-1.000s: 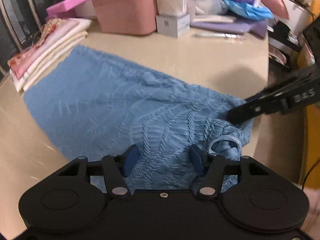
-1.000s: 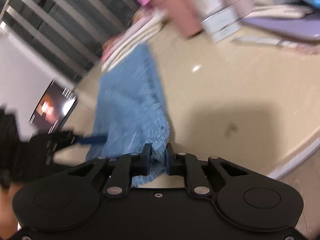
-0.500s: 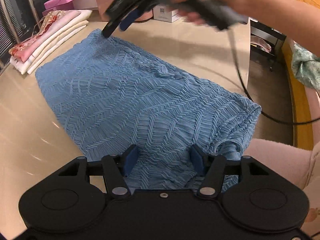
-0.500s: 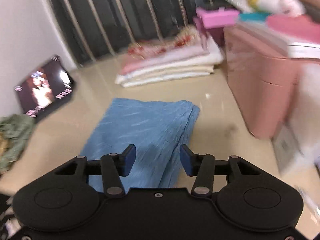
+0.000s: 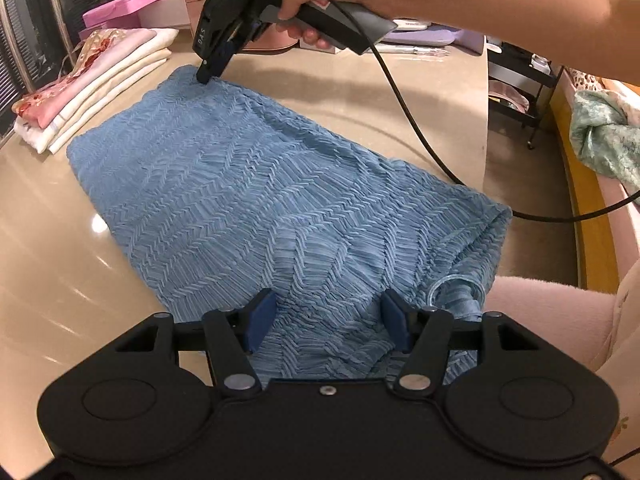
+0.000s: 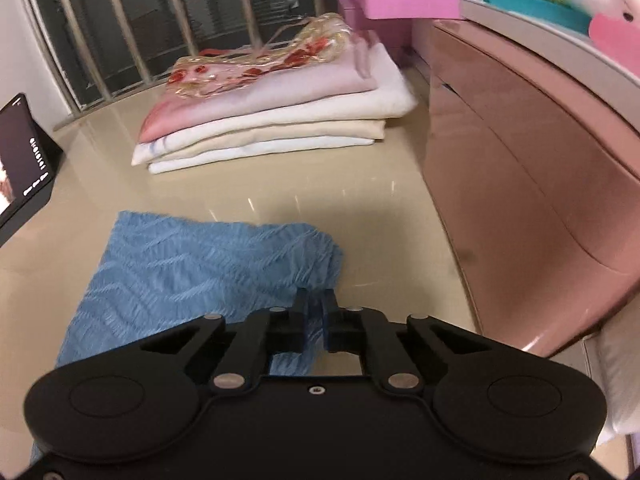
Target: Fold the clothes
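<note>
- One blue pleated textured garment [image 5: 256, 184] lies flat on one beige glossy table [image 5: 48, 272].
- Left gripper [image 5: 326, 322]: jaws half open over the cloth, gripping nothing.
- Right gripper [image 6: 316, 314]: jaws closing at the garment's far corner; whether they pinch it, I cannot tell.
- One stack of four folded pale cloths [image 6: 276, 120] lies behind.

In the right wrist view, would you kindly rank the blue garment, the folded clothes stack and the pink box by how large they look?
1. pink box, though its nearness inflates it.
2. folded clothes stack and blue garment look alike; the garment is partly hidden, so no ranking.

Black gripper bodies [image 5: 328, 420], blue jaws, silver screws, grey handle [image 5: 344, 24], black cable [image 5: 412, 120]
</note>
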A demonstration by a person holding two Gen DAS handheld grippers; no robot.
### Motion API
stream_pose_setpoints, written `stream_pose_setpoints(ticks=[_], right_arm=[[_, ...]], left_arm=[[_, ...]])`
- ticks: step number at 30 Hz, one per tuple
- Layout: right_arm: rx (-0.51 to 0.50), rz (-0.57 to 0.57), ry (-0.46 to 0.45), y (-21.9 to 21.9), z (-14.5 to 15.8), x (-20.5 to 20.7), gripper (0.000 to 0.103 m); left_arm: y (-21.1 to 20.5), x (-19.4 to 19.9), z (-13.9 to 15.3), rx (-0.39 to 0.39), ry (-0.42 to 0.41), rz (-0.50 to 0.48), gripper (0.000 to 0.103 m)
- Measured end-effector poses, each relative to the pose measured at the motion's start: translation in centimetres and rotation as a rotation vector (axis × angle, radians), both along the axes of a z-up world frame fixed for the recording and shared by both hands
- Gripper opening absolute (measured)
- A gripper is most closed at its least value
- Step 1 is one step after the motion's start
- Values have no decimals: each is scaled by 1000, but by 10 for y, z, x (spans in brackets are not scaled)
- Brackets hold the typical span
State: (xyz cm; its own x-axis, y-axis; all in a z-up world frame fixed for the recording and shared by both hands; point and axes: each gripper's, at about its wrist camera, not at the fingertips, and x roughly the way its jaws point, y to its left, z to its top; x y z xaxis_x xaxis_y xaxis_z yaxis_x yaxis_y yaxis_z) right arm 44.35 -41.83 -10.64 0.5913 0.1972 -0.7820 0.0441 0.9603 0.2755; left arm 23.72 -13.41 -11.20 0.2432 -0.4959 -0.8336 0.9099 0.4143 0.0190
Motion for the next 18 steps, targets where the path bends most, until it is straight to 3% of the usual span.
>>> stream_pose_setpoints(ticks=[2, 3, 5, 9, 12, 14, 18], right_arm=[[46, -18, -4, -6, 4, -9, 28], [69, -18, -38, -7, 10, -19, 36], [112, 15, -127, -7, 28, -49, 43], [126, 243, -285, 14, 74, -134, 64], [43, 463, -370, 39, 95, -210, 81], [-48, 606, -400, 57, 97, -258, 86], [-270, 845, -393, 95, 75, -335, 87]], left_arm=[[0, -1, 3, -2, -10, 17, 62], [1, -1, 6, -8, -17, 26, 64], [3, -3, 11, -19, -30, 46, 64], [37, 5, 44, -249, 61, 129, 75], [60, -1, 54, -293, 43, 194, 78], [71, -10, 51, -232, -23, 215, 79], [77, -42, 39, -110, -95, 151, 82]])
